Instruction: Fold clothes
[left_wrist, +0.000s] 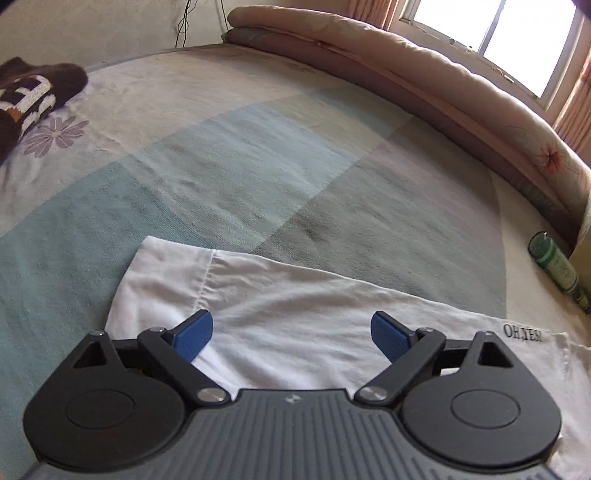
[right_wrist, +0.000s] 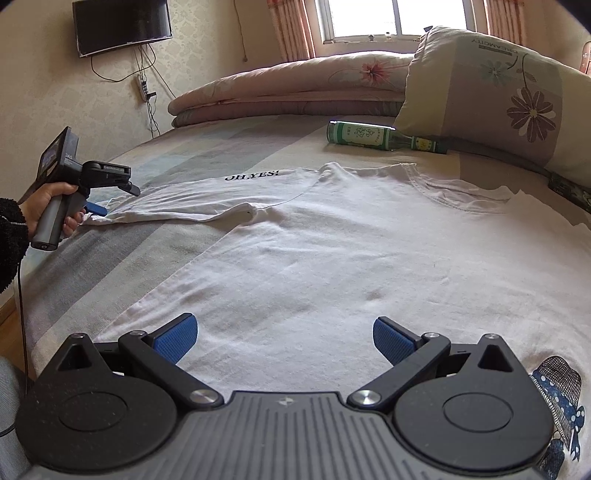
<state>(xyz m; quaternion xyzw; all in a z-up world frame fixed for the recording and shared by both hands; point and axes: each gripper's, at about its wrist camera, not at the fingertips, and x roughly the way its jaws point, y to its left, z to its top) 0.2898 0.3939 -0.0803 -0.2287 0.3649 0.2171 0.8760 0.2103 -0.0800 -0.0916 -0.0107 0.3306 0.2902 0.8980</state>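
Right wrist view: the white cotton T-shirt (right_wrist: 332, 240) lies flat on the striped bed cover (right_wrist: 122, 254), neck toward the pillow. Both the right gripper (right_wrist: 284, 338) and left gripper (left_wrist: 291, 334) are spread apart, holding nothing.

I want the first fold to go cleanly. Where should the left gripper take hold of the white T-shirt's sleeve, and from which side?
Probably the hemmed cuff end of the sleeve, approached from the outer side, low over the bed. The sleeve lies flat and spread away from the white T-shirt, so its free edge is the easiest layer to pinch. The left gripper already hovers open over it.
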